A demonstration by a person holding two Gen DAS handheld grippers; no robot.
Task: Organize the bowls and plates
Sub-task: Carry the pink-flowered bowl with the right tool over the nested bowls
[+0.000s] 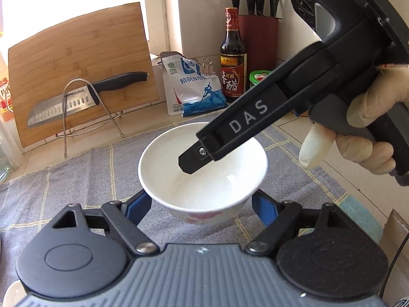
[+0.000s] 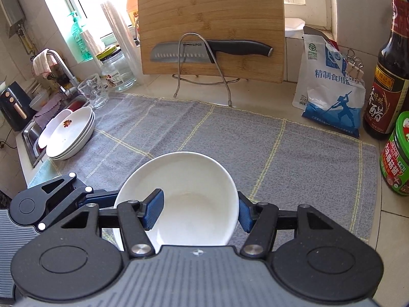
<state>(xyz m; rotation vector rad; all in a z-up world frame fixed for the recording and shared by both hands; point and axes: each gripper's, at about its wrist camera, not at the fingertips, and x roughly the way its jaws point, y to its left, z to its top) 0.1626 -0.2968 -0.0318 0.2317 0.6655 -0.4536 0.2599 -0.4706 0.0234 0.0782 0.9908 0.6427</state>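
A white bowl with a pink flower print sits on the grey checked towel. My left gripper is open, its blue pads on either side of the bowl's lower wall. My right gripper is open around the same bowl: its left pad is inside the bowl, its right pad outside the rim. One finger of the right gripper reaches into the bowl in the left wrist view. A stack of white plates lies at the towel's left edge by the sink.
A bamboo cutting board with a knife on a wire rack stands behind the towel. A salt bag, vinegar bottle and green-lidded jar stand at right. A glass cup and glass jar stand at left.
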